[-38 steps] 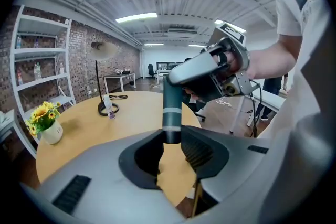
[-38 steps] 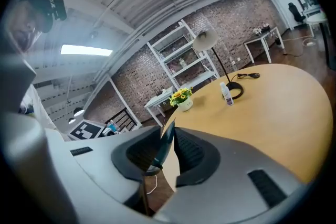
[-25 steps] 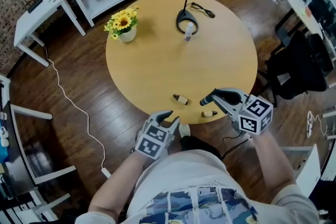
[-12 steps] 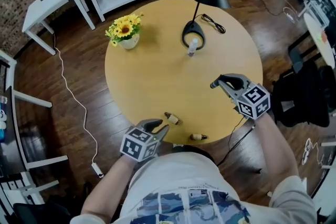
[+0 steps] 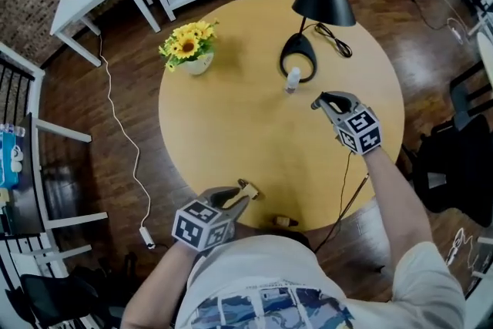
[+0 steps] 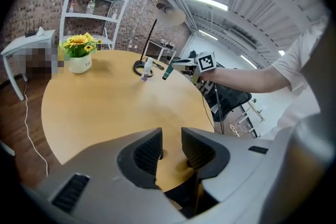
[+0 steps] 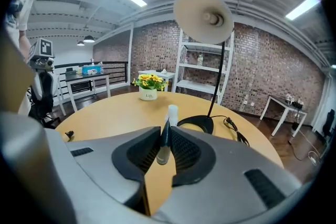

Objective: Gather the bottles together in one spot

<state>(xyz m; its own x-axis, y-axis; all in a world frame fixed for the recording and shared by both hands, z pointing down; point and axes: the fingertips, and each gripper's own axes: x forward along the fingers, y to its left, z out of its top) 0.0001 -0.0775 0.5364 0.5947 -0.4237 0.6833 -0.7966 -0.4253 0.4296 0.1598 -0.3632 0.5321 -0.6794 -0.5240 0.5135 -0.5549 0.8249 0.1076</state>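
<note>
Jaws of right gripper (image 7: pixel 165 129) tight on bottle (image 7: pixel 164 146)

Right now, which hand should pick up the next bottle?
Left. The left gripper is open beside a bottle; the right gripper is shut on a dark bottle near the lamp.

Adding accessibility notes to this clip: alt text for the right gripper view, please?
The right gripper is shut on a small dark slim bottle, held over a round tan wooden table. Just ahead, a small white bottle stands by the black desk lamp's round base, with a white pot of sunflowers farther back.
</note>
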